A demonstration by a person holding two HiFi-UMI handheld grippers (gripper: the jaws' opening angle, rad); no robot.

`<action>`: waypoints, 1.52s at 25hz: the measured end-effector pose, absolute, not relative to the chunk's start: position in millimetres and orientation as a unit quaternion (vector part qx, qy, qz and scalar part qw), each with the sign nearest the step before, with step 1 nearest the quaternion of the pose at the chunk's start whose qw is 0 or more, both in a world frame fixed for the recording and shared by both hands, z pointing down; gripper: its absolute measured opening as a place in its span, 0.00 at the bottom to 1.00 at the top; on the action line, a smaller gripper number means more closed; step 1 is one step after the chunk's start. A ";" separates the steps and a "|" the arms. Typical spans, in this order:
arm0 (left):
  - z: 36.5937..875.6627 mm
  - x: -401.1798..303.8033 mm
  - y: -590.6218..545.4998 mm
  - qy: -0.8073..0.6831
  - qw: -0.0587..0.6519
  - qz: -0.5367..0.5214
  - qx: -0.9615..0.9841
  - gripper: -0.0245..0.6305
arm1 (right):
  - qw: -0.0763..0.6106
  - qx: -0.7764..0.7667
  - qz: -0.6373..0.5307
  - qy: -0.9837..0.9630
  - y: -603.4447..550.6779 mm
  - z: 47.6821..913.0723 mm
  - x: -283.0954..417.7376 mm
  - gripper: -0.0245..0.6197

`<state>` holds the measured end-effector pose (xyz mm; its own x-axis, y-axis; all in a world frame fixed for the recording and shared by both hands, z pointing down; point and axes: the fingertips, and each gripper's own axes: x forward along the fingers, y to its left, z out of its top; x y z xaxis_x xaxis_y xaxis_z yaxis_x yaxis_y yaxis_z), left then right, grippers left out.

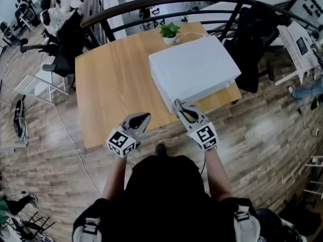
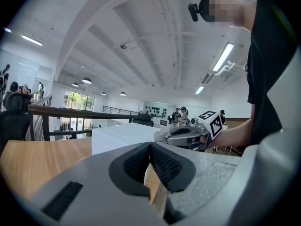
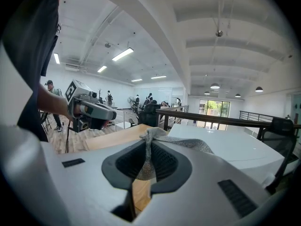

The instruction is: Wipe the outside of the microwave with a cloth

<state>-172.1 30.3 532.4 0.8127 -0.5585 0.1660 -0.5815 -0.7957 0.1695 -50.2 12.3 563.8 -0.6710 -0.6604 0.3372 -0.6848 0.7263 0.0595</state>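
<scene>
A white microwave [image 1: 194,69] lies on the right half of a wooden table [image 1: 113,84]. My right gripper [image 1: 180,106] is at its near corner, shut on a grey cloth [image 1: 177,104]. In the right gripper view the cloth [image 3: 162,138] is pinched between the jaws of that gripper [image 3: 146,147] and drapes toward the microwave [image 3: 225,147]. My left gripper [image 1: 146,117] hovers over the table's near edge, left of the microwave and apart from it. Its jaws [image 2: 150,147] meet at the tips with nothing between them; the microwave [image 2: 124,133] stands beyond them.
A small potted plant [image 1: 169,32] stands behind the microwave at the table's far edge. A dark curved railing [image 1: 151,6] runs behind the table. Black chairs stand at the left [image 1: 65,49] and right [image 1: 255,39]. Wood floor surrounds the table.
</scene>
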 end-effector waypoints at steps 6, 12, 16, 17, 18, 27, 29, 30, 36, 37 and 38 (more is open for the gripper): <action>537.8 -188.8 23.4 -0.302 0.107 0.054 0.946 0.04 | 0.168 0.374 0.040 -0.911 2.7 569.2 -66.7 0.09; 536.2 -201.7 18.5 -0.308 0.115 0.052 0.943 0.04 | 0.150 0.379 0.056 -0.911 -9.9 562.2 -72.9 0.09; 538.7 -210.2 15.6 -0.312 0.109 0.051 0.942 0.04 | 0.151 0.371 0.046 -0.915 -15.7 567.5 -79.0 0.09; 537.8 -210.6 14.2 -0.315 0.109 0.049 0.942 0.04 | 0.144 0.369 0.047 -0.917 -18.5 570.0 -77.6 0.09; 537.3 -210.7 12.2 -0.318 0.111 0.047 0.940 0.04 | 0.137 0.369 0.048 -0.918 -22.2 573.2 -75.1 0.09; 542.4 -189.4 -1.7 -0.323 0.129 0.049 0.936 0.04 | 0.134 0.358 0.076 -0.921 -41.3 581.0 -59.6 0.09; 542.6 -185.9 -4.4 -0.326 0.133 0.049 0.935 0.04 | 0.135 0.354 0.075 -0.922 -43.6 582.1 -58.7 0.09; 543.4 -184.4 -6.2 -0.327 0.134 0.050 0.934 0.04 | 0.138 0.353 0.075 -0.922 -45.6 582.6 -58.4 0.09; 543.9 -176.9 -16.7 -0.332 0.139 0.053 0.931 0.04 | 0.186 0.350 0.077 -0.915 -53.2 592.7 -56.2 0.09; 543.1 -176.4 -16.7 -0.333 0.139 0.054 0.931 0.04 | 0.192 0.350 0.075 -0.914 -53.0 593.5 -56.3 0.09; 542.2 -175.8 -16.4 -0.334 0.140 0.054 0.930 0.04 | 0.198 0.349 0.069 -0.913 -53.0 593.6 -56.6 0.09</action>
<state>-175.8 -16.4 542.2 0.7706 -0.6069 0.1945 -0.6373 -0.7372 0.2245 -56.6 -53.0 593.6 -0.6784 -0.6102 0.4093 -0.6646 0.7471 0.0122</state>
